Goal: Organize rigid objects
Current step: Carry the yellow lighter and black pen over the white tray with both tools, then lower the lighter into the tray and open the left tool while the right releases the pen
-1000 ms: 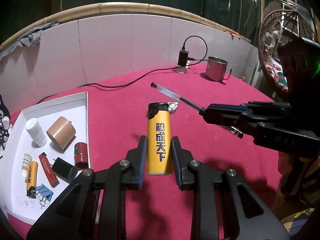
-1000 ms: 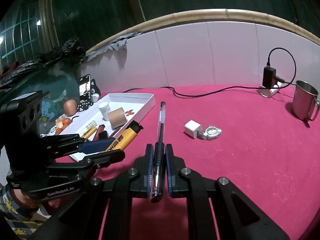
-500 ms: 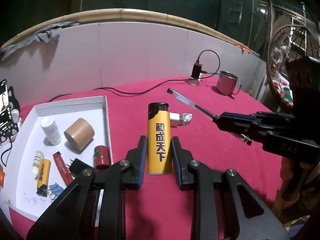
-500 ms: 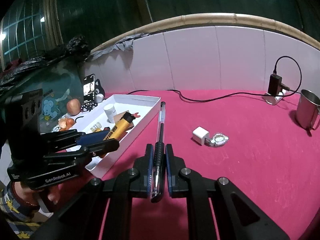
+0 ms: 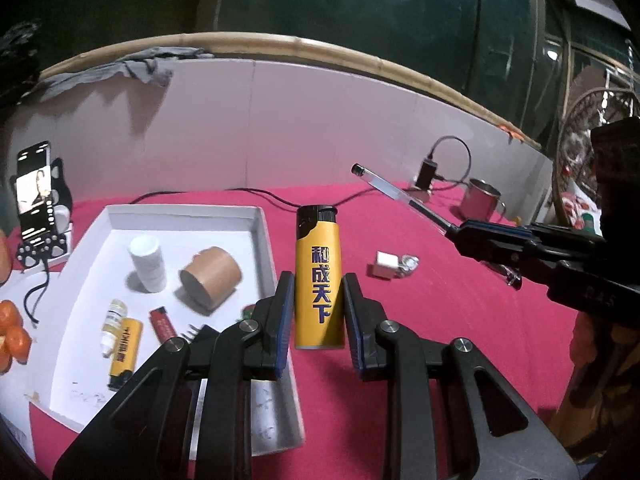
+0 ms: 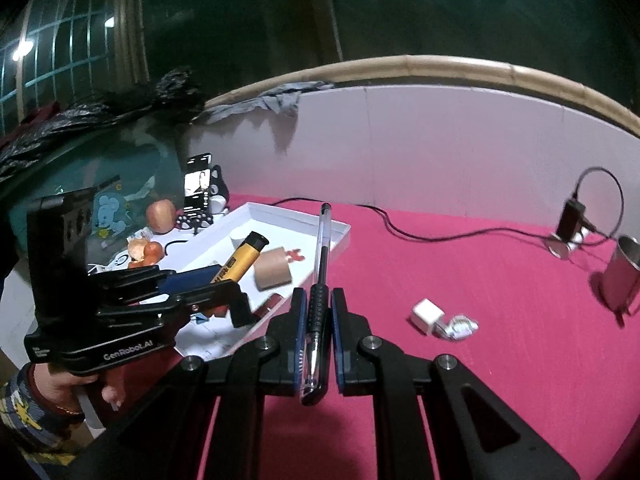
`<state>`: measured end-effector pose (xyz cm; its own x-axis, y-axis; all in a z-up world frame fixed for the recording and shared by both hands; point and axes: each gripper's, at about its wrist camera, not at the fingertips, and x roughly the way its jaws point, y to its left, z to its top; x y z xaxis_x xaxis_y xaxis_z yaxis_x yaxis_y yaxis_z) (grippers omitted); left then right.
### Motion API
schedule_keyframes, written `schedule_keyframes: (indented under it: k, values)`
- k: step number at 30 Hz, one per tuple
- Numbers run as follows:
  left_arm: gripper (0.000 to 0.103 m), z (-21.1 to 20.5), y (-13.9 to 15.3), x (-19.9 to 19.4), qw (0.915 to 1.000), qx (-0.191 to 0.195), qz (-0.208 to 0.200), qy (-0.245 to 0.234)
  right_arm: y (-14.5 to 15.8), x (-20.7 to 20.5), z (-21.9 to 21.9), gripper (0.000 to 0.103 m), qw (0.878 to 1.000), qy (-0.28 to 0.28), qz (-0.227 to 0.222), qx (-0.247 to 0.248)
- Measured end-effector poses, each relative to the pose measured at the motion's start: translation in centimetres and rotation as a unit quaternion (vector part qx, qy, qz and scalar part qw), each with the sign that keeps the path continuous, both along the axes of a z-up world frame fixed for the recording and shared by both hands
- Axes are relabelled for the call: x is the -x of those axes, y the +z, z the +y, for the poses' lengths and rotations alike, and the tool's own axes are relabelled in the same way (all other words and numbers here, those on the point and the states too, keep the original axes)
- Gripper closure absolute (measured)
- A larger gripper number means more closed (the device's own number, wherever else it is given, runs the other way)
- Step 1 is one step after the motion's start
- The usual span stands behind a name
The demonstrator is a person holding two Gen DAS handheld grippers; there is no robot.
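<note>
1. Right now, L gripper [image 5: 318,284] is pinching an orange lighter [image 5: 318,276] upright betw. its pads; black cap up, blue characters facing the cam.
2. Lighter is off the table, held just beside/over the right-hand wall of the white tray [image 5: 264,236]. In the R wrist view it pokes out of the L gripper [image 6: 236,276] above the tray interior, cap end tilted up.
3. R gripper [image 6: 319,308] is clamped on a clear pen [image 6: 320,264] at its black ribbed grip; pen runs fwd along the fingers, tip end pointing toward the tray's far corner, back end sticking out behind the pads.
4. In the L wrist view the R gripper [image 5: 464,232] comes in from the right w/ the pen slanting up-left over the red tablecloth [image 5: 440,320].
5. Tray contents: white bottle [image 5: 148,258] upright, cardboard roll [image 5: 210,278] on its side, small dropper bottle [image 5: 113,326], second orange lighter [image 5: 124,354], red lighter [image 5: 162,324].
6. Loose on the cloth, well apart from the tray: white charger cube [image 6: 427,316] touching a small shiny item [image 6: 460,326].
7. Metal mug [image 6: 620,276] stands near the far right, by a black plug w/ cable [image 6: 572,220].
8. A hand [image 6: 72,392] w/ patterned sleeve grips the L gripper's handle.
</note>
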<state>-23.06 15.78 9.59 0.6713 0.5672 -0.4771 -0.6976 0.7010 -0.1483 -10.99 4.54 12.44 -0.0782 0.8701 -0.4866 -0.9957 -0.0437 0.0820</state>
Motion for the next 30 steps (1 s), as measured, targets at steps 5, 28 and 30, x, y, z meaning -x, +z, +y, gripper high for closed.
schedule_keyframes:
  k: [5,28,30]
  values:
    - [0.080,1.1,0.9,2.3,0.9994,0.000,-0.019,0.029,0.9,1.8,1.3,0.093,1.000,0.019,-0.022,-0.003]
    - [0.080,8.2,-2.6,11.2,0.9833,0.069,-0.038,0.164,-0.7,10.7,9.5,0.093,0.992,0.092,-0.067,0.055]
    - [0.080,8.6,-2.8,11.6,0.9823,0.074,-0.040,0.167,-1.0,11.1,9.9,0.093,0.992,0.093,-0.068,0.059]
